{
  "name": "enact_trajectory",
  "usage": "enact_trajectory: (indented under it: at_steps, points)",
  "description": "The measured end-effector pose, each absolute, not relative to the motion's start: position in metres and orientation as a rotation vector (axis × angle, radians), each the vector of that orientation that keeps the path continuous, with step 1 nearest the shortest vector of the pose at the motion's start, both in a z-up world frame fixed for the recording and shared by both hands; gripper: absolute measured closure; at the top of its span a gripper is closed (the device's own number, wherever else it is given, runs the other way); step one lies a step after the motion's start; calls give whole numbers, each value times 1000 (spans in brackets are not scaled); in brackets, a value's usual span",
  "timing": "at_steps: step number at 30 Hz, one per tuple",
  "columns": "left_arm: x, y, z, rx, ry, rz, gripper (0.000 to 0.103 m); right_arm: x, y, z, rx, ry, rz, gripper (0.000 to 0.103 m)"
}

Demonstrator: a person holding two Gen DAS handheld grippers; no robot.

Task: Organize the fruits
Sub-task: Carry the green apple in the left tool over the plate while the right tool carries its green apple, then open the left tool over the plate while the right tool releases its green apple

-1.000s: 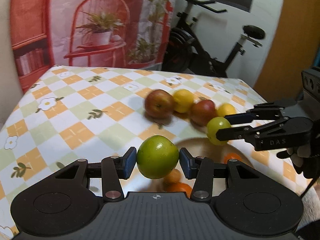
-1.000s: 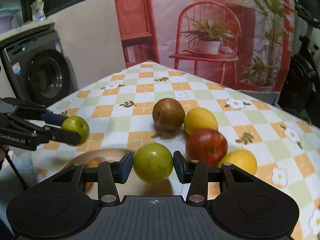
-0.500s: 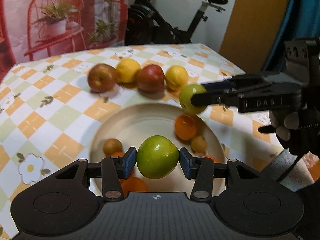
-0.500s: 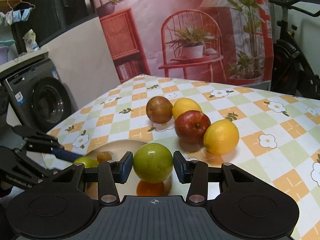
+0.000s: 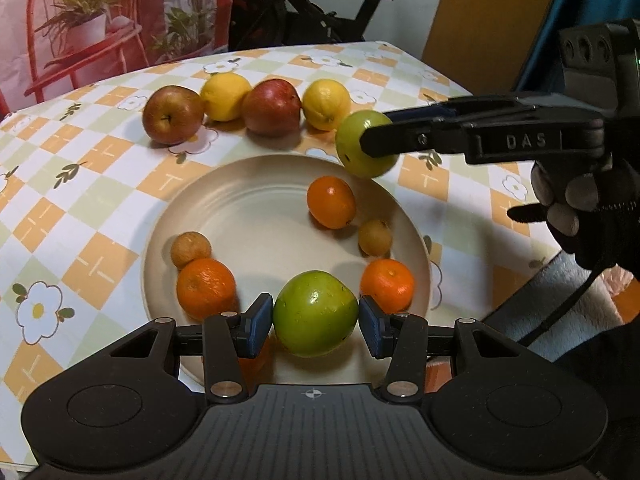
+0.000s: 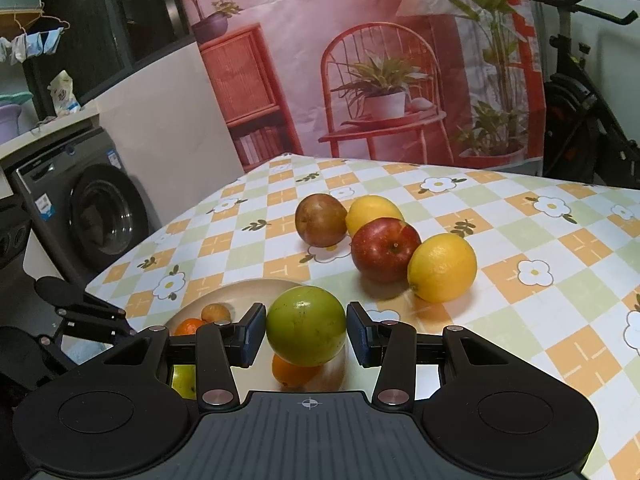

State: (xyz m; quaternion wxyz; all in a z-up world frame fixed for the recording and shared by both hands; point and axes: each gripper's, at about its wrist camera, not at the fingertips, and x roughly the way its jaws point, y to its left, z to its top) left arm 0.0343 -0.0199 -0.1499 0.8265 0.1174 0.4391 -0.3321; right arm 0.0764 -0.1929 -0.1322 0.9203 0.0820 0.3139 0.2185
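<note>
We note the left gripper (image 5: 316,320) pinching a round green apple-like fruit (image 5: 315,313) between its blue pads, now held over the near rim of the round beige plate (image 5: 256,208). A second ago this camera looked flat across the checked floral tablecloth (image 5: 80,184) with the plate barely in sight; the view has since tipped down, so the whole plate lies below us.

On the plate: three small oranges (image 5: 206,288) and two small brown round fruits (image 5: 191,249), spread around the edge, centre bare.

The right gripper (image 6: 306,334) clamps a second green fruit (image 6: 306,331). From the left camera that fruit (image 5: 366,144) sits above the plate's far right rim, where earlier it hung out over the cloth beside the row.

Beyond the plate, a row of two red apples (image 5: 173,114) and two yellow lemons (image 5: 225,96) stands touching on the cloth, undisturbed.

Our reading: both green fruits have arrived over the plate; release is the likely next step.
</note>
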Motion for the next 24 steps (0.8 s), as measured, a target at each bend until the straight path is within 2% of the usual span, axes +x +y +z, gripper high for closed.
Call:
enact_trajectory:
  at_steps: [14, 24]
  points:
    - [41, -12, -149, 186, 969, -700, 52, 71, -196, -135, 175, 653, 446, 62]
    - [53, 17, -115, 56, 833, -599, 52, 69, -179, -135, 163, 684, 525, 62]
